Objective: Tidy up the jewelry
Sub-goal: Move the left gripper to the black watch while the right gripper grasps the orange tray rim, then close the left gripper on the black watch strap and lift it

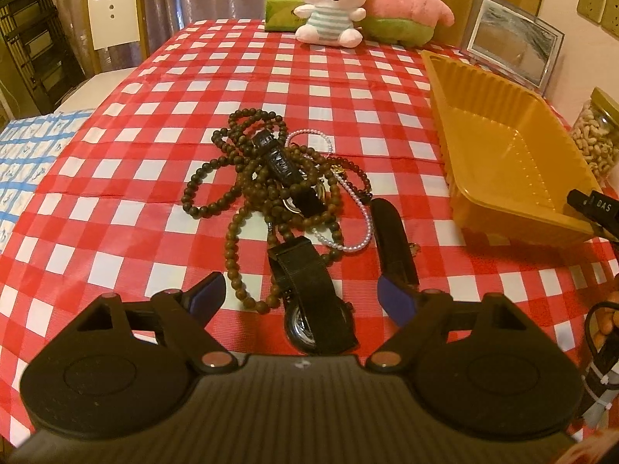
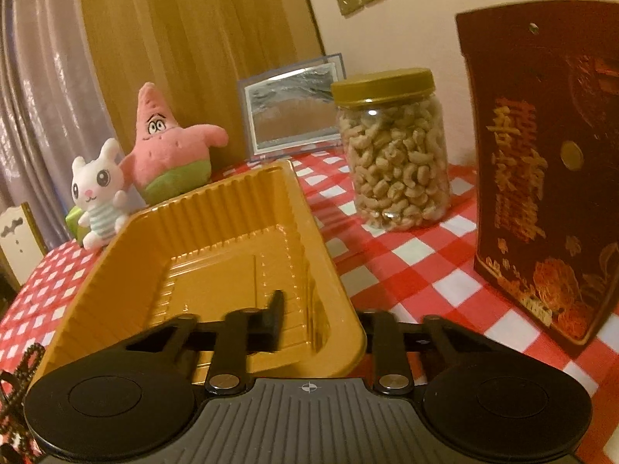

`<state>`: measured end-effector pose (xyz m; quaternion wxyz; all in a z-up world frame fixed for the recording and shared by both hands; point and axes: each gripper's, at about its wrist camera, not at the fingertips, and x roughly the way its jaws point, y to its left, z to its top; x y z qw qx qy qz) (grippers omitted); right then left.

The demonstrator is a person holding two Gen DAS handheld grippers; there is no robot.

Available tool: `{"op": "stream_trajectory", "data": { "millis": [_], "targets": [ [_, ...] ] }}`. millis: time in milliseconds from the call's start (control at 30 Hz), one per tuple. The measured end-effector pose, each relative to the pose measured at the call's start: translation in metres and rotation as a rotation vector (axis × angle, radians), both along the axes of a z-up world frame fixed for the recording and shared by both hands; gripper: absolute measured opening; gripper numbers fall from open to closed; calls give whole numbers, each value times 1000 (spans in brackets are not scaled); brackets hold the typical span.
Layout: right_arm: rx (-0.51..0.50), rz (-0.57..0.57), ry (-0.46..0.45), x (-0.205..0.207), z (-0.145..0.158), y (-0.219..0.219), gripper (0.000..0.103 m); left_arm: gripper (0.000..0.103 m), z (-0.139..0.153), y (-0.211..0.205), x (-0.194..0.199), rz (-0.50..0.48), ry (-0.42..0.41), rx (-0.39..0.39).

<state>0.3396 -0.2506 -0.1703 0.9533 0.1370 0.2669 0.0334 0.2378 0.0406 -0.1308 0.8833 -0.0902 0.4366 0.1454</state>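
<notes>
Jewelry pile (image 1: pixel 278 193) lies tangled on the tabletop (image 1: pixel 116 212), its black watch strap (image 1: pixel 309 286) running lengthwise straight between the left gripper (image 1: pixel 300 294) fingers, spread wide, empty; right gripper (image 2: pixel 321 309) straddles the gold tray (image 2: pixel 216 232) rim, grip unclear

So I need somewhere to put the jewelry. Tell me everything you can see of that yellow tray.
The yellow tray is a shallow rectangular dish of thin, glossy plastic with ribbed, sloping walls and a flat rim. It holds nothing and is tipped up on the checked tablecloth, right of the jewelry pile. The right gripper straddles its near rim, one finger inside and one outside.
</notes>
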Motion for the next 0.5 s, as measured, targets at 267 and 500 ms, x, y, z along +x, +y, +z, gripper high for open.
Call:
{"op": "stream_trajectory", "data": {
  "millis": [267,500],
  "targets": [
    [-30,74,37,-2,13,-14,4,84,3,0,-4,-5,2,1],
    [-106,178,35,-16,34,-22,4,77,0,-7,-6,-34,8,-14]
  ]
}}
